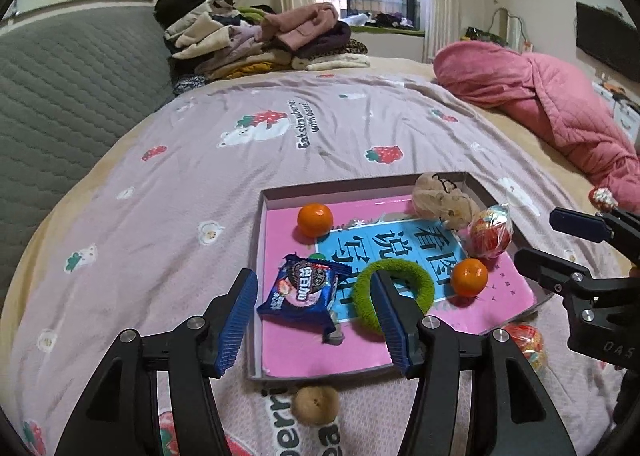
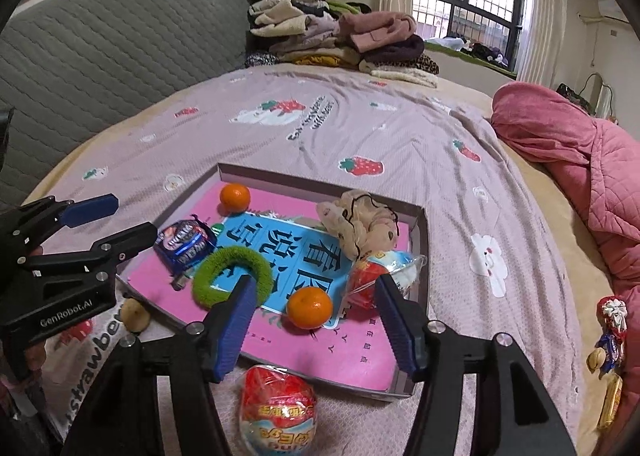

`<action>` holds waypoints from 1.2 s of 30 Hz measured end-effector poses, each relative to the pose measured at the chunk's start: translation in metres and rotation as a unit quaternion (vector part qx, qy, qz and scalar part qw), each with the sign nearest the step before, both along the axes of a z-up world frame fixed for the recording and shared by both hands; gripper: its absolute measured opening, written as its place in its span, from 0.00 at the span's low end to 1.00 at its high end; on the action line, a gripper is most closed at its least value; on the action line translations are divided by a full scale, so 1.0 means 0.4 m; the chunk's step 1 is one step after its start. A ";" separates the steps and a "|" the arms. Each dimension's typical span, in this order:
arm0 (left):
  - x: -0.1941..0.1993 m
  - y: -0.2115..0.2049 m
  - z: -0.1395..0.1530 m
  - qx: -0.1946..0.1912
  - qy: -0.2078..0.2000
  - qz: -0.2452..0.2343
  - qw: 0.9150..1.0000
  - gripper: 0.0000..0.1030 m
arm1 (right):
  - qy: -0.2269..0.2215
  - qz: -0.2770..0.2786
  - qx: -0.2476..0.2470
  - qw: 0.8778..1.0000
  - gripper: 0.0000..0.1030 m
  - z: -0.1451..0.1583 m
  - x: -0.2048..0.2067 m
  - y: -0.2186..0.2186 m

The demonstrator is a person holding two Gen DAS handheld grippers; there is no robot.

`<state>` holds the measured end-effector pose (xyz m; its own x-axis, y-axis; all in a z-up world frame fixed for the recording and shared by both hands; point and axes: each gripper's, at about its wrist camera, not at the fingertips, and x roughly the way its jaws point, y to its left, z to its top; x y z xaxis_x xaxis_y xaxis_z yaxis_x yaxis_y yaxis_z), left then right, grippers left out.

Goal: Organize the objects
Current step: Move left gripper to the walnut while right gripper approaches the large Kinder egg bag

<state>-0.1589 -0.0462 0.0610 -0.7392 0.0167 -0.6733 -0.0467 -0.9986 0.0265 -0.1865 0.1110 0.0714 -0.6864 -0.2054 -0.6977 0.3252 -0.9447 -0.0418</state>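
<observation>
So both grippers, left gripper [image 1: 316, 320] and right gripper [image 2: 312, 330], hang released over the tray [image 2: 420, 256]; next probably the near wrapped egg [image 2: 276, 412] goes in.

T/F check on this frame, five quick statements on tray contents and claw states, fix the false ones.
1. Two oranges lie in the tray. True.
2. The green hair tie lies on the bedspread outside the tray. False: it lies inside the tray.
3. Both the left claw and the right claw are open and hold nothing. True.
4. The Oreo pack lies inside the tray. True.
5. Every wrapped red egg is in the tray. False: one egg lies on the bedspread before it.
</observation>
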 end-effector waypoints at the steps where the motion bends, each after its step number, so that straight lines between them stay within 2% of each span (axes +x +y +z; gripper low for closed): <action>1: 0.007 -0.008 0.004 0.003 0.000 0.001 1.000 0.59 | 0.001 0.001 -0.004 1.000 0.63 0.005 0.006 0.000; 15: 0.107 -0.056 0.012 -0.009 0.003 0.000 1.000 0.59 | 0.028 0.002 -0.039 0.999 0.65 0.059 0.124 0.003; 18: 0.136 -0.056 0.018 -0.021 0.017 0.013 1.000 0.59 | 0.034 0.001 -0.042 0.999 0.65 0.064 0.144 0.006; 20: 0.158 -0.057 0.022 -0.024 0.023 0.021 0.999 0.59 | 0.037 -0.002 -0.039 0.999 0.66 0.064 0.157 0.008; 22: 0.180 -0.060 0.026 -0.012 0.027 0.022 0.999 0.59 | 0.040 -0.007 -0.039 0.998 0.67 0.063 0.162 0.009; 28: 0.213 -0.047 0.019 -0.027 0.028 0.032 0.999 0.62 | 0.040 -0.014 -0.037 0.998 0.69 0.045 0.187 0.011; 36: 0.245 -0.031 -0.003 -0.006 0.015 0.044 0.999 0.62 | 0.030 -0.022 -0.054 0.998 0.69 0.020 0.231 0.039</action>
